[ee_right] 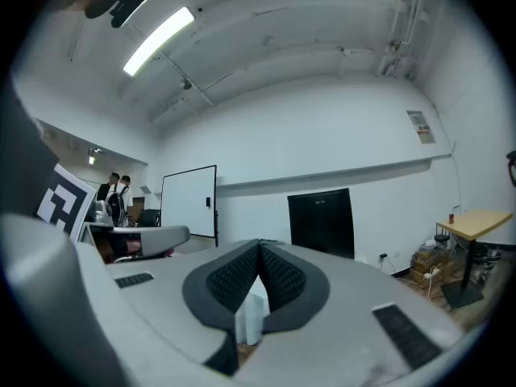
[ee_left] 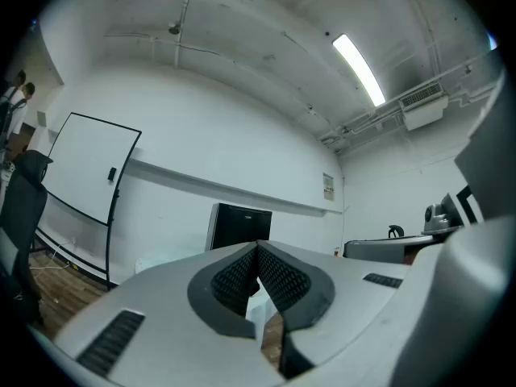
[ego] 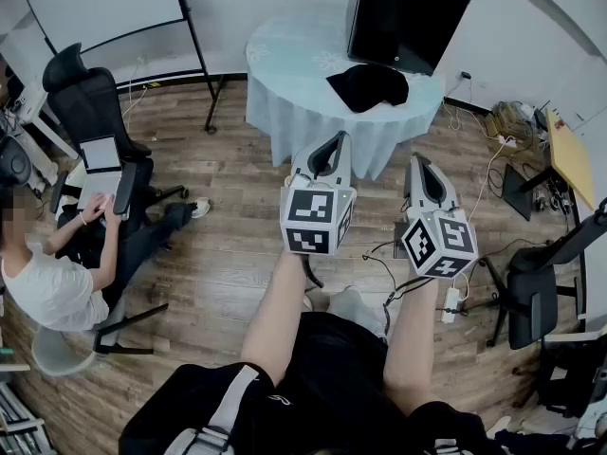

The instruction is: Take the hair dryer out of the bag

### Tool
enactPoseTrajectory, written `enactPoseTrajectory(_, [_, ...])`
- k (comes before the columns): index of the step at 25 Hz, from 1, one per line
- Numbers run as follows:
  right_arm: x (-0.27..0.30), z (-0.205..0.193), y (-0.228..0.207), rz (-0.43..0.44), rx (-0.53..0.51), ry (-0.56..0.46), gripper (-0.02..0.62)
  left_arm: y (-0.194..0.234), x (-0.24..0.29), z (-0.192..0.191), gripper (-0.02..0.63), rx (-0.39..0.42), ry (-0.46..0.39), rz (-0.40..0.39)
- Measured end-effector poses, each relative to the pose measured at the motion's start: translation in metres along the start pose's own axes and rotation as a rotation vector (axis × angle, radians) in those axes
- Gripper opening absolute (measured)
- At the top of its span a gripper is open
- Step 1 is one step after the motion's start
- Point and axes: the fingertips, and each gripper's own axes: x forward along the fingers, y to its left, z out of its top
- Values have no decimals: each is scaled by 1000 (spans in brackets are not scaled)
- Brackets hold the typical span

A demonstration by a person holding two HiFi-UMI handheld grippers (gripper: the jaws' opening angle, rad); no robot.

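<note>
A black bag lies on a round table with a pale cloth at the far side of the room. No hair dryer shows. My left gripper and right gripper are held side by side, level, well short of the table and pointing toward it. Both are shut with nothing between the jaws. In the left gripper view the left gripper's tips meet, with the table partly hidden behind them. The right gripper view shows the right gripper closed the same way.
A black monitor stands on the table behind the bag. A whiteboard on a stand is at the back left. A seated person and office chairs are at the left. Cables and a power strip lie on the wooden floor at the right.
</note>
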Motion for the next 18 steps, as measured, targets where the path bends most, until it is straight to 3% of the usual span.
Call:
enactPoseTrajectory(4, [-5, 2, -11, -7, -44, 19, 3, 3, 9, -2, 14, -23, -6, 9])
enactPoseTrajectory(8, [-22, -1, -41, -65, 37, -14, 5, 13, 11, -12, 14, -49, 13, 39])
enactPoseTrajectory(11, [-20, -1, -36, -36, 49, -24, 6, 14, 15, -14, 14, -73, 11, 39])
enactPoseTrajectory(14, [-14, -1, -34, -27, 10, -15, 6, 10, 25, -16, 14, -77, 16, 26])
enactPoseTrajectory(18, [-9, 0, -46, -62, 55, -17, 6, -3, 28, -15, 13, -47, 18, -11])
